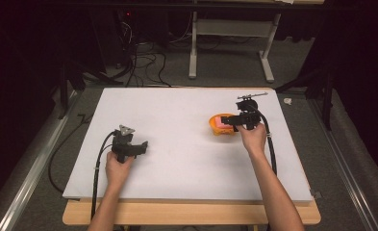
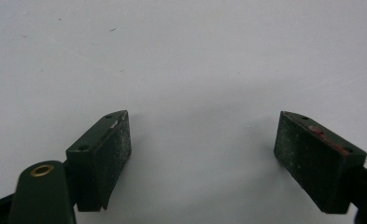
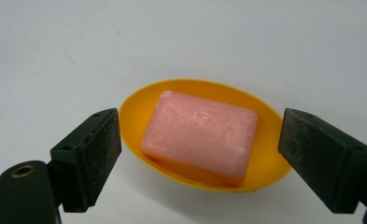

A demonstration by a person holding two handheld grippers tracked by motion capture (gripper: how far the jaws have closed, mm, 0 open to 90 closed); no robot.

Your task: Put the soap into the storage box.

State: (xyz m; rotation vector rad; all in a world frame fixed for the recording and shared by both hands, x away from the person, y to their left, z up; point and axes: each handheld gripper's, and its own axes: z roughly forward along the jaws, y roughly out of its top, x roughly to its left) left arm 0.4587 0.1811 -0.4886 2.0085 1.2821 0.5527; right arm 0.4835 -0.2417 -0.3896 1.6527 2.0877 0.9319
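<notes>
A pink bar of soap (image 3: 201, 134) lies in an oval yellow dish (image 3: 270, 154) on the white board; in the high view the soap (image 1: 220, 121) and the dish (image 1: 221, 129) sit right of centre. My right gripper (image 3: 201, 163) is open, its jaws standing wide on either side of the dish and not touching it. It hovers at the dish's right side (image 1: 231, 120). My left gripper (image 1: 141, 147) is open over bare board at the left, with nothing between its pads (image 2: 118, 144).
The white board (image 1: 186, 159) rests on a wooden table with its front edge near the person. Cables trail from both grippers. Beyond the board are a table frame (image 1: 230, 29), floor cables and dark curtains.
</notes>
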